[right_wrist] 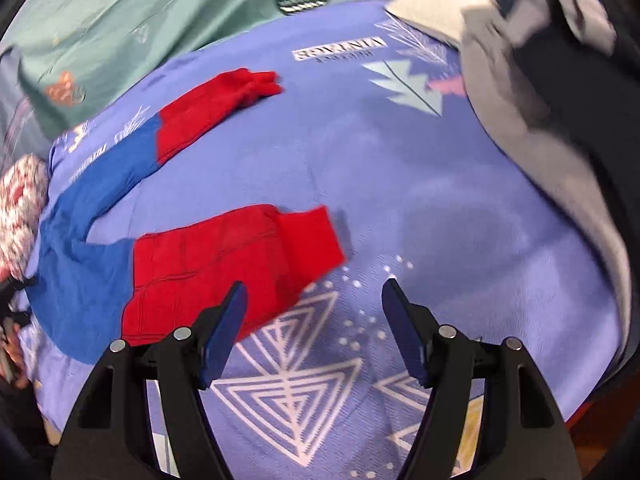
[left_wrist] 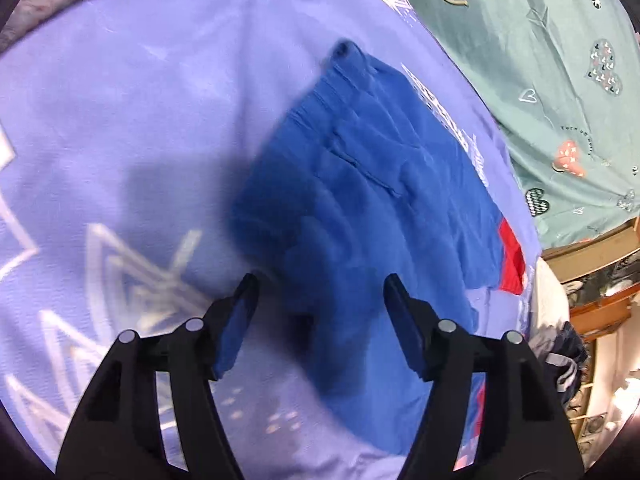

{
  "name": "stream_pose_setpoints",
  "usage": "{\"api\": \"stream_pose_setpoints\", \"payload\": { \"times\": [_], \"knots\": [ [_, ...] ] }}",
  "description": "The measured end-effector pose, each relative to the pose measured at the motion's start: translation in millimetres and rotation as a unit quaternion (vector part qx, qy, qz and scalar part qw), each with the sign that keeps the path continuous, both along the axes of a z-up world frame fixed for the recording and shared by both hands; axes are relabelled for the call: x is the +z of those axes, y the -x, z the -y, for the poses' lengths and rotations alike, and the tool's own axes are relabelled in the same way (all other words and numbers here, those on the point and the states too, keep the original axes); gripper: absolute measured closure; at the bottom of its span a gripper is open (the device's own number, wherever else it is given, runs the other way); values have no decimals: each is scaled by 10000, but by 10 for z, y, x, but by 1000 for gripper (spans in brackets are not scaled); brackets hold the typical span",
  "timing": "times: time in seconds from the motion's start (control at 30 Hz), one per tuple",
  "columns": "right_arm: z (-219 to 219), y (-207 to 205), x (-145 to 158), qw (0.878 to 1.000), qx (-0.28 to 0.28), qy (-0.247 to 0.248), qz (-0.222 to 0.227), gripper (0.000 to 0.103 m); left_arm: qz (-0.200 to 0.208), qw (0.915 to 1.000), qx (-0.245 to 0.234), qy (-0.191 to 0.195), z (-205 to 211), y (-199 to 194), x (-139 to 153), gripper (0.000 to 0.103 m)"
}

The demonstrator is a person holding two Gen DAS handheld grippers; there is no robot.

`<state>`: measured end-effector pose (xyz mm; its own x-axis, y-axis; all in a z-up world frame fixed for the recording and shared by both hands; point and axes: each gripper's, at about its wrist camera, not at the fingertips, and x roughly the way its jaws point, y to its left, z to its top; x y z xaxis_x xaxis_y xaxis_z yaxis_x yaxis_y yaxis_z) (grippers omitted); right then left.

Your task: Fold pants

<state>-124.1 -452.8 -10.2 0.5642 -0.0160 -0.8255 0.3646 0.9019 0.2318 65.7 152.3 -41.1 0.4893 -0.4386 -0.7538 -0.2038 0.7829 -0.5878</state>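
The pants are blue at the top with red lower legs and lie spread flat on a lavender blanket. In the right wrist view the two legs are apart, the near red leg just ahead and left of my right gripper, which is open and empty above the blanket. In the left wrist view my left gripper is open and empty, hovering over the blue waist part of the pants, with a strip of red leg at the right.
A teal patterned sheet lies beyond the blanket. A pile of grey and dark clothes sits at the right in the right wrist view. A red and white patterned item lies at the left edge. Wooden furniture stands beside the bed.
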Motion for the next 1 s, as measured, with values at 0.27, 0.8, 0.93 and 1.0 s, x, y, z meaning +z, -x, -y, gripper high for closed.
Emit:
{"api": "stream_pose_setpoints", "payload": {
  "times": [0.27, 0.8, 0.93, 1.0],
  "knots": [
    [25, -164, -264, 9969, 122, -778, 45, 33, 180, 9998, -28, -106, 278, -150, 0, 82],
    [-135, 127, 859, 9947, 241, 612, 793, 68, 866, 9952, -201, -420, 145, 589, 757, 91],
    [207, -37, 413, 9972, -354, 654, 16, 46, 130, 9984, -218, -511, 22, 622, 342, 75],
    [343, 14, 262, 9980, -519, 371, -53, 46, -93, 9989, -200, -404, -76, 702, 222, 59]
  ]
}}
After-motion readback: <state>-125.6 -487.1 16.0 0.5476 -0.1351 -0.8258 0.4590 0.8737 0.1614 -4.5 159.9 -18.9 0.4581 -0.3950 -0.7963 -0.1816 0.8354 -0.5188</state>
